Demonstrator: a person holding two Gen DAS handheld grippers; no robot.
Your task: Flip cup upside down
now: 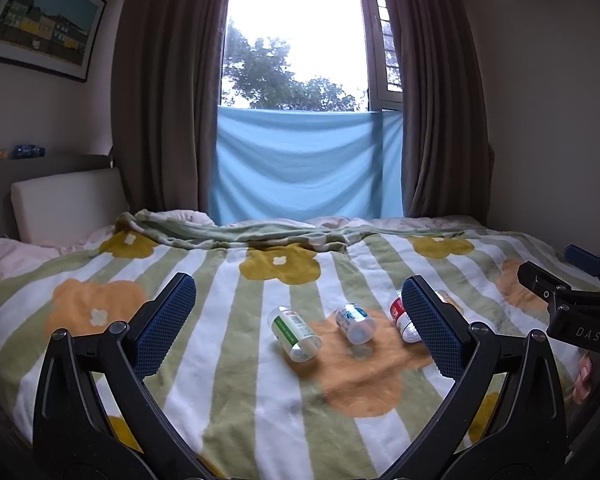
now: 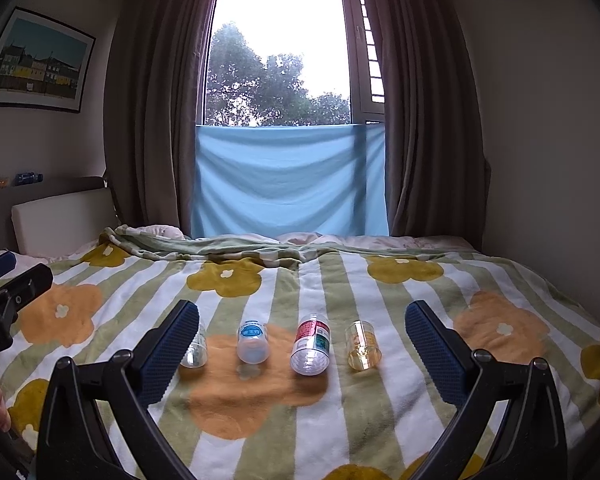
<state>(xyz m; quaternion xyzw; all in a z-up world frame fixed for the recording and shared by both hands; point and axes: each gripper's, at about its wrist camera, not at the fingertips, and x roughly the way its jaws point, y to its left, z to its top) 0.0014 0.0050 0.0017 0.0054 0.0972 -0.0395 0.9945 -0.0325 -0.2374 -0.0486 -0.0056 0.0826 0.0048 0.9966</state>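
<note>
Both grippers, left [image 1: 300,332] and right [image 2: 302,344], gape empty; four cups [image 2: 364,346] ahead lie sideways; flipping not yet begun.

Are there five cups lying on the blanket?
No, the right wrist view shows four on the blanket, ending with the yellow cup.

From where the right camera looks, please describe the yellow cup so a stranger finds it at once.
Start at the striped flower blanket covering the bed under the window. Four small containers lie in a row between the open right gripper fingers. The yellow cup is the rightmost one, beside the red-labelled bottle; it alone is amber-tinted, short and label-free.
</note>
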